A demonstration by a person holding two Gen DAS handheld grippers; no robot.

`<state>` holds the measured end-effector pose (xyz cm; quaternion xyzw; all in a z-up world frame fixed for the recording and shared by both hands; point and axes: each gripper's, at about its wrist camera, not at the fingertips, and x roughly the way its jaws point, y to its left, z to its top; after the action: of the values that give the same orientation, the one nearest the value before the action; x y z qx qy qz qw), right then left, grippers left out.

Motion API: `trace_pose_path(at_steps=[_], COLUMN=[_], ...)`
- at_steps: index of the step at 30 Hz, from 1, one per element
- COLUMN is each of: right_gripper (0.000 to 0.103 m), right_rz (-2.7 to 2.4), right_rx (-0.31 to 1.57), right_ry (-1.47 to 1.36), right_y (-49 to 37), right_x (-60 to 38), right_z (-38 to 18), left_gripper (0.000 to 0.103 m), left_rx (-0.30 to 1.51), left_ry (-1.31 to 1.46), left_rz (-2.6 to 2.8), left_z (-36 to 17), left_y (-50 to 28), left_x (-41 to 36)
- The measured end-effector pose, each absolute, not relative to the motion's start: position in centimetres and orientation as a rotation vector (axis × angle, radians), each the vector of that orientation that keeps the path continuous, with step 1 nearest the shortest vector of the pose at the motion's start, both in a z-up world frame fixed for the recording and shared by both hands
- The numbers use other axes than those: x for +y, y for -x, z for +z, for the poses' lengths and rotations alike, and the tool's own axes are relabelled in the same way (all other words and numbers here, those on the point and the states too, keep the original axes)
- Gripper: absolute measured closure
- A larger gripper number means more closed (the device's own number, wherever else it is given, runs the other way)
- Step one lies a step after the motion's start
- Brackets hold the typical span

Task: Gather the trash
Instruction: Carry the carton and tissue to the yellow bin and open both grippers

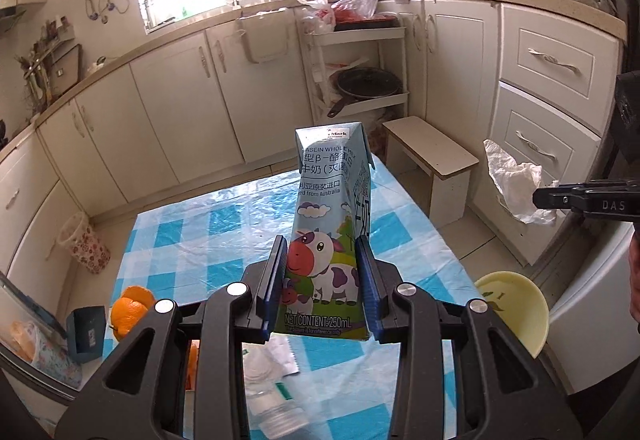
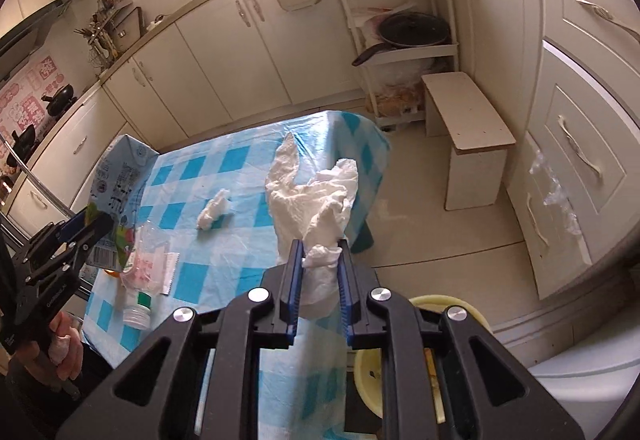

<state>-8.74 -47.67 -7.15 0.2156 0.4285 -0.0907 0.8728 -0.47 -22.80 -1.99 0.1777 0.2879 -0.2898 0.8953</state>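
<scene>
My left gripper (image 1: 322, 244) is shut on a blue 250 mL milk carton (image 1: 330, 224) with a cartoon cow, held upright above the blue-checked tablecloth (image 1: 192, 240). My right gripper (image 2: 319, 250) is shut on a crumpled white paper towel (image 2: 316, 196), held above the table's right edge. From the left wrist view the right gripper (image 1: 538, 197) shows at the far right with the towel (image 1: 514, 184). The carton (image 2: 120, 180) and left gripper (image 2: 102, 220) show at the left of the right wrist view. A small tissue wad (image 2: 214, 210) lies on the cloth.
A clear plastic bottle (image 2: 138, 310) and a wrapper (image 2: 150, 264) lie near the table's front. A yellow basin (image 1: 516, 306) sits low beside the table on the right. Oranges (image 1: 130, 310) and a blue box (image 1: 86, 334) lie at the left. A low stool (image 2: 468, 128) stands beyond.
</scene>
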Motion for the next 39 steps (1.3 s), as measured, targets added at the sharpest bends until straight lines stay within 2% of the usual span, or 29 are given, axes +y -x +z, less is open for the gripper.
trace_pose_path(at_steps=[8,17,18,21,23,27,31,35,39], right_gripper=[0.082,0.081,0.08,0.056,0.056,0.053,0.034,0.029,0.027], right_rz=[-0.286,-0.279,-0.283,-0.295,-0.327,-0.446,-0.527,-0.49,-0.451], right_rx=[1.096,1.301,1.312,1.374,1.391,1.287,1.036,0.814,0.703], right_ry=[-0.283,-0.146,-0.141,-0.089,-0.06,-0.11,-0.224,-0.355,-0.451], right_y=[9.9,11.1,11.2,11.6,11.7,12.6,14.0,15.3,15.5], right_x=[-49.3,-49.3,-49.3,-49.2,-49.3,-51.5,-53.6,-54.6,-55.1], right_z=[-10.6,-15.5,-15.7,-17.0,-17.3,-14.4,-8.2,-3.8,-1.7], left_gripper=[0.07,0.07,0.07,0.07,0.07,0.07,0.07,0.07,0.07], left_rx=[0.587,0.664,0.671,0.695,0.722,0.772,0.839,0.894,0.918], left_ry=[-0.427,-0.441,-0.444,-0.454,-0.459,-0.473,-0.503,-0.56,-0.603], left_rz=[-0.668,-0.737,-0.742,-0.753,-0.762,-0.77,-0.797,-0.827,-0.832], left_z=[-2.6,-5.3,-5.6,-6.6,-7.5,-9.7,-12.3,-14.5,-15.8], left_y=[5.5,8.3,8.5,9.1,9.4,10.0,11.0,12.2,13.0], left_x=[-27.8,-31.6,-32.0,-33.0,-33.7,-35.1,-37.2,-39.7,-42.3])
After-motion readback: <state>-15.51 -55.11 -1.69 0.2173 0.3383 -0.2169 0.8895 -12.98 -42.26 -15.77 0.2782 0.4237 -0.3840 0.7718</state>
